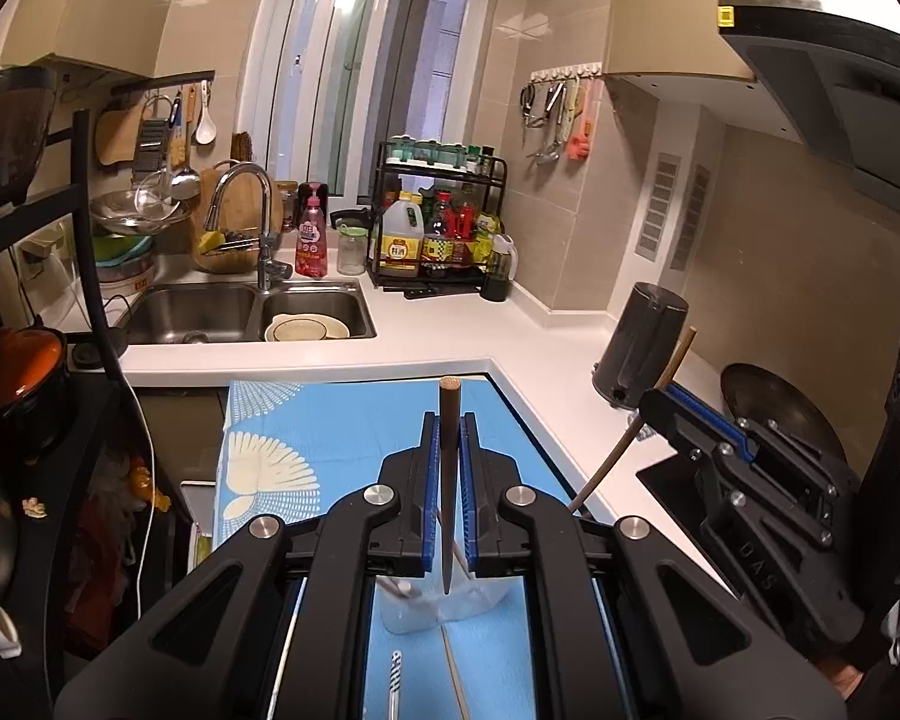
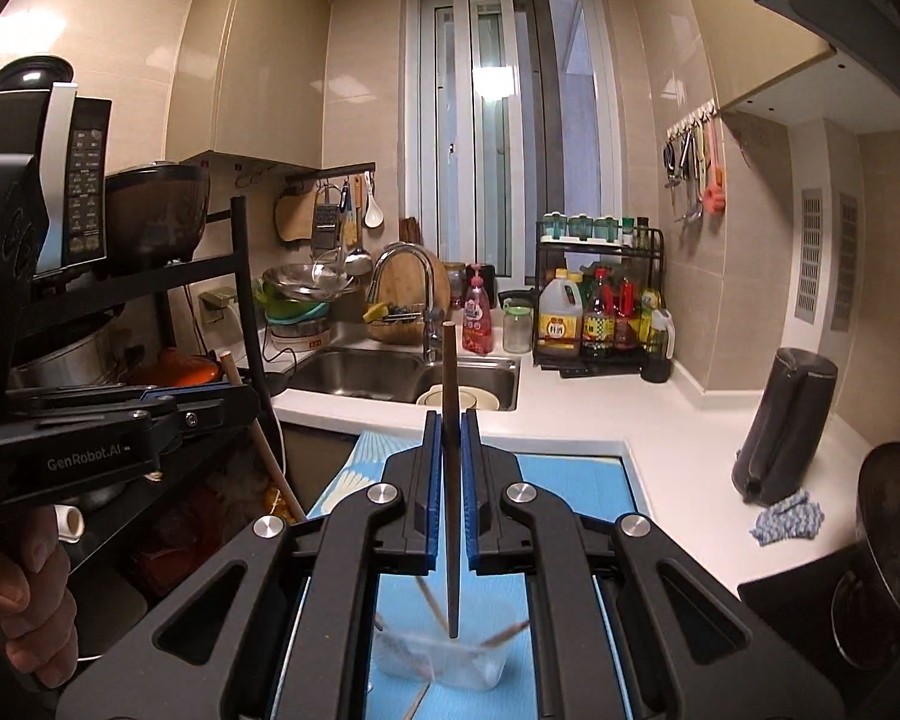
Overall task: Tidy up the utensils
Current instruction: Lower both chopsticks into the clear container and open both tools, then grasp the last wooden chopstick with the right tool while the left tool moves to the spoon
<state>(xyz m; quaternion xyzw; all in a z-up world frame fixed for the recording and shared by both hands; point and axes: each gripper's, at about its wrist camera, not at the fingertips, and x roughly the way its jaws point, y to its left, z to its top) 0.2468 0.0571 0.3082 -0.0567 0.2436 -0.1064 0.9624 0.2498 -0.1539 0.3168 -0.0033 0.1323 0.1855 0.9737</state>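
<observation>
Dark wooden chopstick (image 2: 450,480) stands upright at frame centre, pinched between the right gripper's (image 2: 450,492) blue pads, its tip just over the clear plastic container (image 2: 444,666) at the bottom; the left gripper (image 1: 449,498) clamps a similar dark chopstick (image 1: 448,480) above that container (image 1: 444,606). Released off-centre, either could strike the rim and tip the light tub, or land on the blue mat (image 1: 342,438); both grippers crowd one opening, so collision is likely; the white counter (image 2: 660,420) upper right offers room.
</observation>
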